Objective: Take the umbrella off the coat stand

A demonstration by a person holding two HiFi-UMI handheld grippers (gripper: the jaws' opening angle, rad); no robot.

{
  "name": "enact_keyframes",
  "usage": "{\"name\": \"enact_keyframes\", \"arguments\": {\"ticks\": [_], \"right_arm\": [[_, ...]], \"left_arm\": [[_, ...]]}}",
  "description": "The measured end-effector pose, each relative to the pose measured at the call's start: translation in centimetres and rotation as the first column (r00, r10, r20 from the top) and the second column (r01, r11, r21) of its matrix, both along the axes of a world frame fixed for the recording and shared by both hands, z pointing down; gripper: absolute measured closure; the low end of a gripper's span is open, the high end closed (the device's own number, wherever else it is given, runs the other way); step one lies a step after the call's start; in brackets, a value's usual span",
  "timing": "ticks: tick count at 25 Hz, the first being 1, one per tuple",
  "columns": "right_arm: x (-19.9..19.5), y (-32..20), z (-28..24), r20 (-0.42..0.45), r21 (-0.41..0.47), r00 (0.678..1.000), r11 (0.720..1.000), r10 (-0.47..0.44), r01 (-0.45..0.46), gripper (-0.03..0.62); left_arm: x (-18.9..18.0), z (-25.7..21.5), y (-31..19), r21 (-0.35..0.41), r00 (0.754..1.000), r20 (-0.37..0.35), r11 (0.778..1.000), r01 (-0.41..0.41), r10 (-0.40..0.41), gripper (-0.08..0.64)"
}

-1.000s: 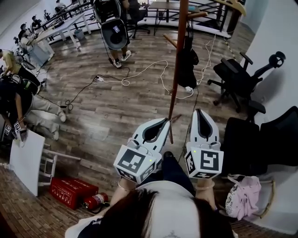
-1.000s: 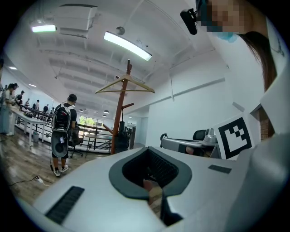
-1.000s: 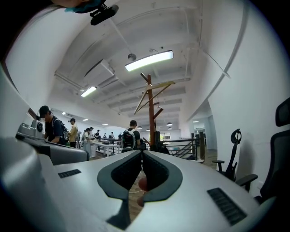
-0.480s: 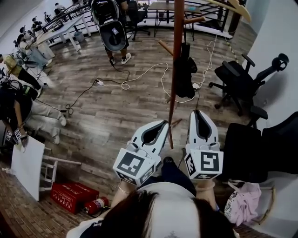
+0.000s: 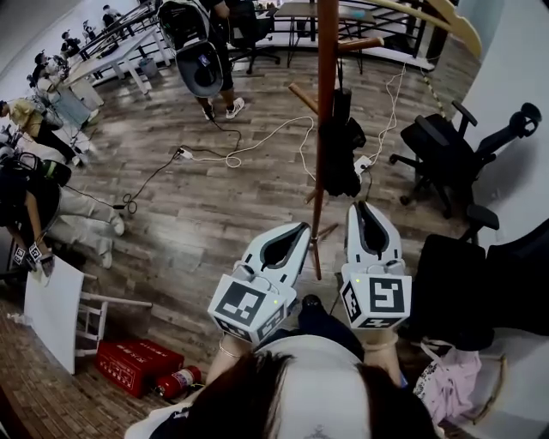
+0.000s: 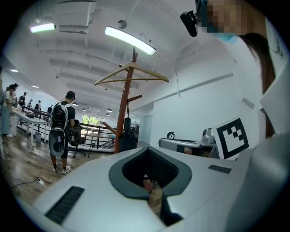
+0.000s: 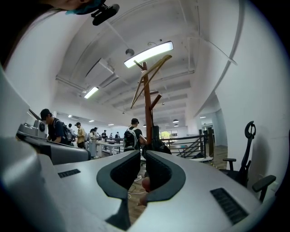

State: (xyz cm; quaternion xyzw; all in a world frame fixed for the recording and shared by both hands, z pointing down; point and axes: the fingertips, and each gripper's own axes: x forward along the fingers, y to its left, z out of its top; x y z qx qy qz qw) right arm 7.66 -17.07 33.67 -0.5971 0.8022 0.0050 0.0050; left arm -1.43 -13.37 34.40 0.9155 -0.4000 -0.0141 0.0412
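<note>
— Umbrella (image 5: 341, 154)?
— Hangs black and folded from a peg on the coat stand (image 5: 327, 43), close against the brown pole, about midway up. Not yet touched by either tool.
— Left gripper (image 5: 303, 226)?
— Clenched tip to tip on nothing. Held level and aimed toward the stand, just left of the pole's lower end in the head view.
— Right gripper (image 5: 364, 206)?
— Likewise clamped tight, likewise empty. Sits just right of the pole, beside the other one, and well apart from the umbrella.
— And through the two gripper views?
— Shows up ahead in both, dark against the pole, below a wooden hanger (image 5: 455, 21) perched at the very top of the stand.
— Anything else around?
— Plank floor (image 5: 214, 206) underneath, crossed by loose white cables (image 5: 230, 155). Off to the right, a black office chair (image 5: 442, 150). Farther back, a person with a backpack (image 5: 202, 60), standing near long desks. Down at the near left, a red box (image 5: 129, 364) with a fire extinguisher (image 5: 178, 377) lying just beside it.
</note>
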Motion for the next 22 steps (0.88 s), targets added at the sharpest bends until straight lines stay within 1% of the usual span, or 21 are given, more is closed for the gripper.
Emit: {"name": "enact_keyframes", "arguments": {"ticks": [16, 22], "right_arm": [[1.1, -5.9, 1.6, -0.005, -0.039, 0.999, 0.999, -0.037, 0.037, 0.549], [0.5, -7.8, 2.4, -0.007, -0.069, 0.998, 0.995, -0.066, 0.066, 0.523]], "left_arm": [[1.6, 1.0, -5.2, -0.023, 1.0, 0.024, 1.0, 0.012, -0.012, 0.551], [1.2, 1.3, -7.0, -0.037, 0.999, 0.021, 0.999, 0.032, -0.031, 0.551]]}}
